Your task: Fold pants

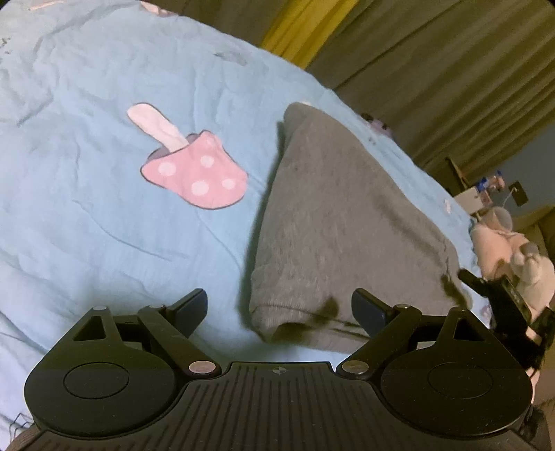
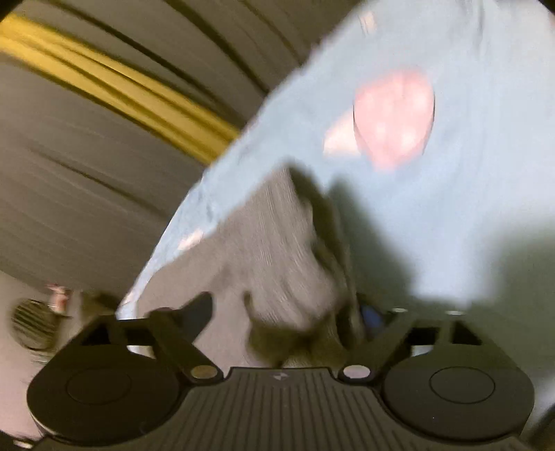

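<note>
Grey knit pants [image 1: 340, 215] lie folded into a long strip on the light blue bedspread [image 1: 86, 173]. Their ribbed near end sits just in front of my left gripper [image 1: 277, 305], which is open with its jaws wide and the corner of the cloth between them, untouched. A black part of the right gripper's frame [image 1: 499, 295] shows at the pants' right edge. The right wrist view is blurred. In it my right gripper [image 2: 282, 312] stands open, and a bunched end of the grey pants [image 2: 277, 263] lies between the fingers, partly hiding the right one.
A pink mushroom print [image 1: 194, 170] marks the bedspread left of the pants, and the mushroom print [image 2: 392, 114] shows again in the right wrist view. Grey curtains with a yellow strip [image 1: 298, 31] hang behind the bed. A pale plush toy [image 1: 503, 243] lies at the right edge.
</note>
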`<state>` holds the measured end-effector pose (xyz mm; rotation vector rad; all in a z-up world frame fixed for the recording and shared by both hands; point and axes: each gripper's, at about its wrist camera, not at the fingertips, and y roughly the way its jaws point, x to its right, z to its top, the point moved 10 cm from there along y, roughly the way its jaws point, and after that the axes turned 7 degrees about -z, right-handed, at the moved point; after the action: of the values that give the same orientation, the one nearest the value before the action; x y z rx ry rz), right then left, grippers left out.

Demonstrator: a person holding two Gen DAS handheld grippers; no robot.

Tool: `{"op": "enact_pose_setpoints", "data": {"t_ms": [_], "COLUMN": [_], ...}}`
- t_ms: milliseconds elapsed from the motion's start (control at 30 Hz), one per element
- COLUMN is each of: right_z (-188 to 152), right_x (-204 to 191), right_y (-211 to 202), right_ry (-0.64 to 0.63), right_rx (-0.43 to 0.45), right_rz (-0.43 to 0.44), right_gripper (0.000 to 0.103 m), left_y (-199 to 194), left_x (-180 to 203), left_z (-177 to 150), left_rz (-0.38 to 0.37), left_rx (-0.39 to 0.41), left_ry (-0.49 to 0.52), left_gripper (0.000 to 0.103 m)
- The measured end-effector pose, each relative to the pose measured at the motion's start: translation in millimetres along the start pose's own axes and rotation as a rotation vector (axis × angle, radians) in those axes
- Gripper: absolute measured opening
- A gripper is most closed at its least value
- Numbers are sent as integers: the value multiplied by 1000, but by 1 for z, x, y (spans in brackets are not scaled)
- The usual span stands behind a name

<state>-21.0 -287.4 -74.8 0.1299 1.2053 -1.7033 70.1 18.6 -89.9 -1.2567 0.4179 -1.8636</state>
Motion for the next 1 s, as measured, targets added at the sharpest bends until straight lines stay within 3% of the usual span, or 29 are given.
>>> {"op": "enact_pose_setpoints", "data": {"t_ms": [100, 233, 367, 500, 733, 833, 900, 933, 1000], "right_z": [4, -5, -17, -26, -29, -23, -21, -19, -16], "right_x": [11, 31, 15, 5, 2, -2, -2, 0, -2], "right_y": [-7, 1, 13, 26, 42, 45, 51, 51, 55], "right_ry": [-56, 109, 82, -1, -26, -75, -60, -49, -8], "right_rx": [31, -81, -147, -170, -178, -153, -171, -182, -210], "right_rz": [-42, 37, 83, 55, 70, 67, 93, 101, 140], "right_gripper": [92, 92, 98, 99, 99, 64, 64, 69, 88], "left_y": [3, 8, 26, 51, 92, 109, 117, 122, 130], "left_x": [-2, 6, 21, 30, 24, 20, 25, 26, 27], "left_z": [3, 13, 22, 28, 43, 46, 48, 50, 54], "left_rz": [6, -25, -49, -22, 59, 74, 35, 31, 33], "left_rx": [-7, -1, -34, -81, -139, -177, -185, -191, -198], "left_ry": [-14, 3, 33, 91, 106, 116, 146, 169, 197], "left_gripper": [94, 95, 96, 96, 96, 95, 92, 92, 91]}}
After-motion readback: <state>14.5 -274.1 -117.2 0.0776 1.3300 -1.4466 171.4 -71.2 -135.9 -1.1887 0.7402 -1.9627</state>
